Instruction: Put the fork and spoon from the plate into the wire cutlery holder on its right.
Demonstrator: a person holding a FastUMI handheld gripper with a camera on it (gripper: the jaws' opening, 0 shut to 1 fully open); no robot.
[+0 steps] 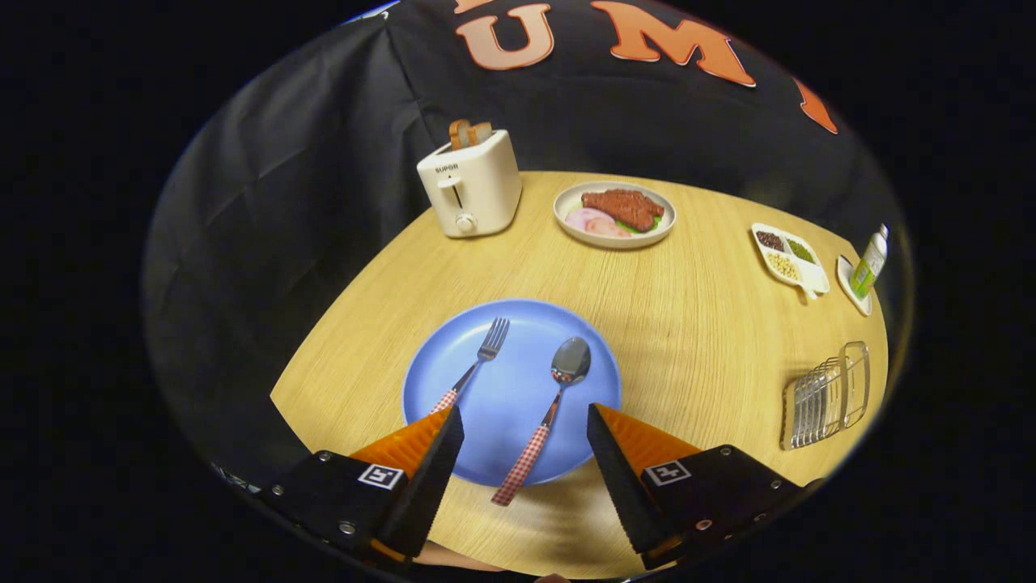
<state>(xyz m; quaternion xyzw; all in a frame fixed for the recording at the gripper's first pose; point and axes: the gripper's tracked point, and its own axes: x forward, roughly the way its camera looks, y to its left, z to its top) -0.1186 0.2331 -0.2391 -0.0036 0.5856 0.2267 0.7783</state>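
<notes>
Hand-held gripper: fingers spread apart, nothing gripped, above blue plate | fork, spoon: lying on plate, spoon handle between fingers | wire cutlery holder: on counter, well right.

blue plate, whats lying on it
On the round blue plate lie a metal fork and a metal spoon, both with red checked handles. The open tool hangs above; one finger covers the fork's handle end.
</notes>
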